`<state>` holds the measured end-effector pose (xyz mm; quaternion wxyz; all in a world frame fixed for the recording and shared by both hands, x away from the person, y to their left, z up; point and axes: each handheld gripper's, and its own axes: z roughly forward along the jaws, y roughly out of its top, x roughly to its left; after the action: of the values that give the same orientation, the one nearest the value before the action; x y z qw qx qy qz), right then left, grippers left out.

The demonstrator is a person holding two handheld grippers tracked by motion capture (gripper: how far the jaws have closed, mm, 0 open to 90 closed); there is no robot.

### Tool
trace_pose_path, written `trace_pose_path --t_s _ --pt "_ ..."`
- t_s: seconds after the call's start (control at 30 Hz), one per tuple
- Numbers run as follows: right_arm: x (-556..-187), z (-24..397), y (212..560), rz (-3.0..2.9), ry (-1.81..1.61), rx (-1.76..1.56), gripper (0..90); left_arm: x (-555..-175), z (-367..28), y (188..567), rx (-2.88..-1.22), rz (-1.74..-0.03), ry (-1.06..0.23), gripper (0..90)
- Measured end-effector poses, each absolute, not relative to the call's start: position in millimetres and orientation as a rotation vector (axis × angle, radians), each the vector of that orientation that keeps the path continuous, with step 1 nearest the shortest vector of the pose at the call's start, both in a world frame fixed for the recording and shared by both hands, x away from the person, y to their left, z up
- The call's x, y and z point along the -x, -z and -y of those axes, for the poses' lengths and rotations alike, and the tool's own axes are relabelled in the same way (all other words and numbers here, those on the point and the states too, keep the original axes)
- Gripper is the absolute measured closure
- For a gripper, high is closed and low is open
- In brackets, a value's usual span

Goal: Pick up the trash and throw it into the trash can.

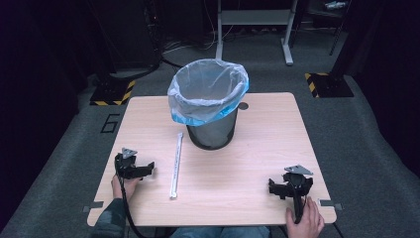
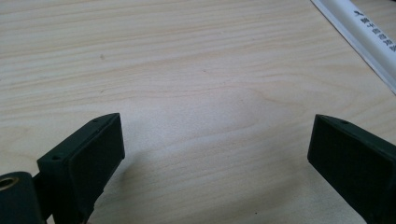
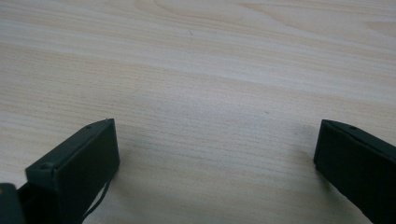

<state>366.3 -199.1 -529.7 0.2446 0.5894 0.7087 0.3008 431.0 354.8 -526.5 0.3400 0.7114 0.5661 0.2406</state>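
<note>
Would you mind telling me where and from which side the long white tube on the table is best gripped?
I'd take the white tube near its middle, coming straight down from above with the fingers across its narrow width. It lies flat on the table, long and thin, so a mid-length grip should keep it balanced. The open left gripper sits closest, just beside it.

The left claw [image 1: 134, 166] and the right claw [image 1: 291, 184] are both black, each topped by a grey three-cornered plate and trailing a black cable toward the near edge. In the gripper views each jaw is a flat, matte black block with small screw holes along its top edge. The person's left sleeve [image 1: 110, 220] is dark and mottled.
</note>
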Motion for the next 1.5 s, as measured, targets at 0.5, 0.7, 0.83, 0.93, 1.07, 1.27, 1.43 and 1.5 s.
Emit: trace_pose_path --t_s 0.5,0.7,0.83,0.93,1.07,1.27,1.43,1.5 --pt "-366 199 530 -1.935 -0.821 -1.609 0.0 -437 -334 517 -1.876 -1.468 -0.518 1.0" --pt "-366 199 530 -1.935 -0.821 -1.609 0.0 -441 -322 514 -1.898 -1.449 -0.492 1.4" --pt "-366 199 530 -1.935 -0.821 -1.609 0.0 -444 -313 511 -1.908 -1.440 -0.478 1.3" --pt "-366 199 530 -1.935 -0.821 -1.609 0.0 -446 -305 508 -1.923 -1.428 -0.474 1.3" --pt "-366 199 530 -1.935 -0.821 -1.609 0.0 -450 -294 506 -1.952 -1.407 -0.461 1.3" --pt "-366 199 530 -1.935 -0.821 -1.609 0.0 -457 -277 510 -2.006 -1.387 -0.452 1.6" --pt "-366 199 530 -1.933 -0.822 -1.613 0.0 -461 -266 511 -2.029 -1.384 -0.440 2.7" --pt "-366 199 530 -1.933 -0.821 -1.610 0.0 -463 -262 511 -2.041 -1.386 -0.436 2.7"
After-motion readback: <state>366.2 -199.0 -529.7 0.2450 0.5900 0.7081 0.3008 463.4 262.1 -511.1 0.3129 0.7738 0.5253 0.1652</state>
